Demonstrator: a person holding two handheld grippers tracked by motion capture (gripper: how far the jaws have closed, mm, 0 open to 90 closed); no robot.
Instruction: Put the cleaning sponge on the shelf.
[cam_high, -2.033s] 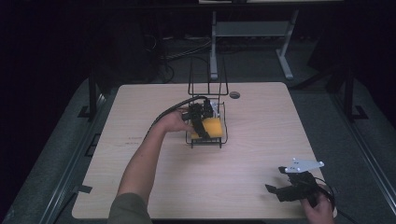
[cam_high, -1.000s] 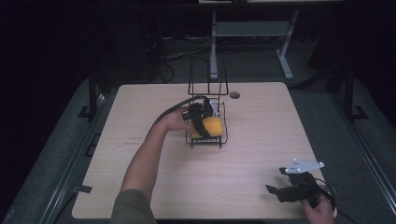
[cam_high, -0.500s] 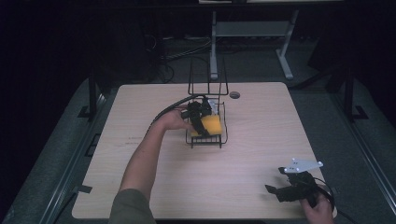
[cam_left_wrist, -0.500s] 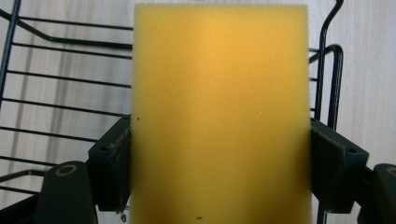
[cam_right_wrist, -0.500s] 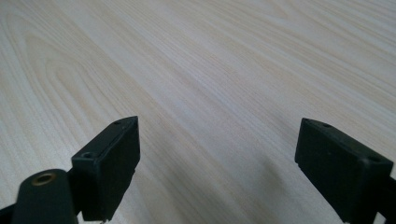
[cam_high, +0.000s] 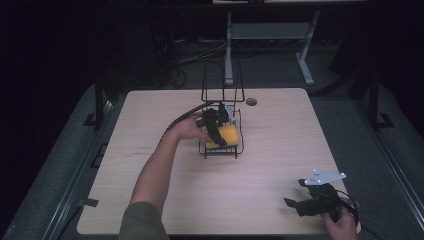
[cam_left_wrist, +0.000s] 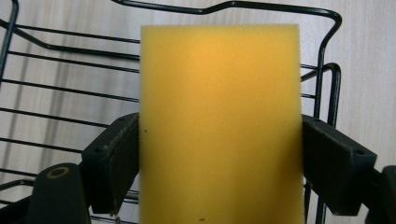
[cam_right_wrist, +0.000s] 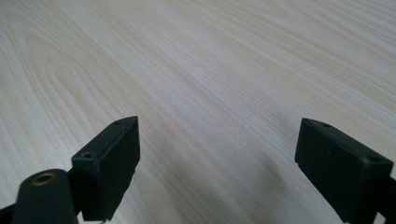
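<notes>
Yellow sponge: rectangular foam block, clamped by its two long sides between the fingers of the left gripper. Position: inside the black wire rack, over the rack's floor wires; in the high view the sponge shows as a yellow block low in the rack.

Wire rack: stands near the middle of the bench, toward its far edge, tall loop at the back.

Right gripper: held low at the bench's near right corner, well apart from the rack; fingers wide apart, with bare wood grain between them.
</notes>
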